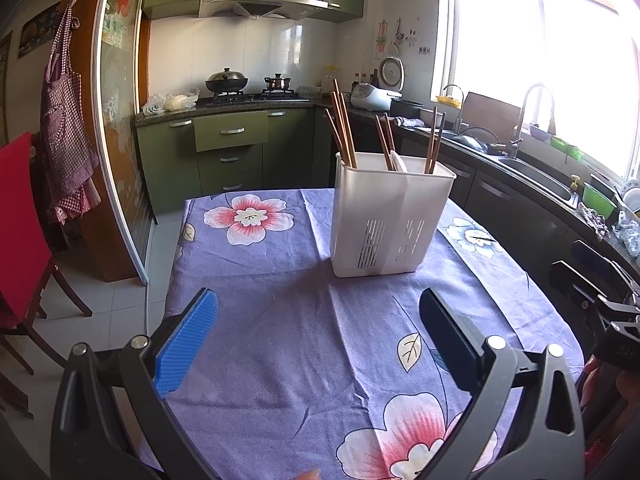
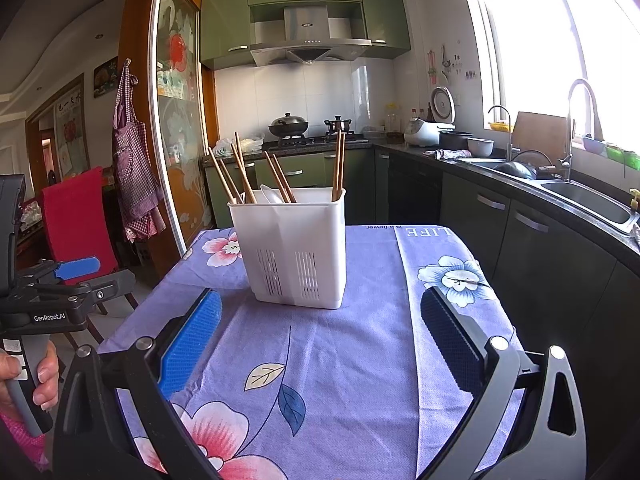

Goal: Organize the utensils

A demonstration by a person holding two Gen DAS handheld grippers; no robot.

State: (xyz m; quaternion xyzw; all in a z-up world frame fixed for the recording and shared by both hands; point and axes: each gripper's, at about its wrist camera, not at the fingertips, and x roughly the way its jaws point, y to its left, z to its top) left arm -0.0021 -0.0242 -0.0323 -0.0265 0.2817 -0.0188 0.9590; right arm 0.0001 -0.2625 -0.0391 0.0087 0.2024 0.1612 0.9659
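- Chopsticks [image 1: 343, 128] stand in loose, splayed groups inside the white holder [image 1: 390, 220], ahead of the left hand-held gripper [image 1: 318, 336] and a little to its right; several lean toward the holder's left wall.
- Left hand-held gripper: its blue-padded fingers [image 1: 188, 344] are spread wide and hold nothing, with only flowered cloth on the surface [image 1: 280, 288] between them.
- Holder, from the right wrist view: a divider splits it into compartments, a white spoon [image 2: 272, 194] sits near the middle, and one pair of chopsticks [image 2: 339, 164] stands upright at the right wall.
- Right hand-held gripper [image 2: 320, 340]: fingers spread wide, empty, with the holder [image 2: 296, 248] straight ahead of it and slightly left.
- No utensil lies loose on the cloth near either gripper, so the scene fits both utensils already gathered into the holder and utensils waiting to be re-sorted between compartments; the pictures do not settle which.
- Judgement for working well here: if a stick is to be taken, come from above, pinch it high on the shaft where it stands apart from its neighbours, and lift along its lean. The holder looks light, so a sideways pull could tip or slide it on the cloth; the other gripper could steady the wall.
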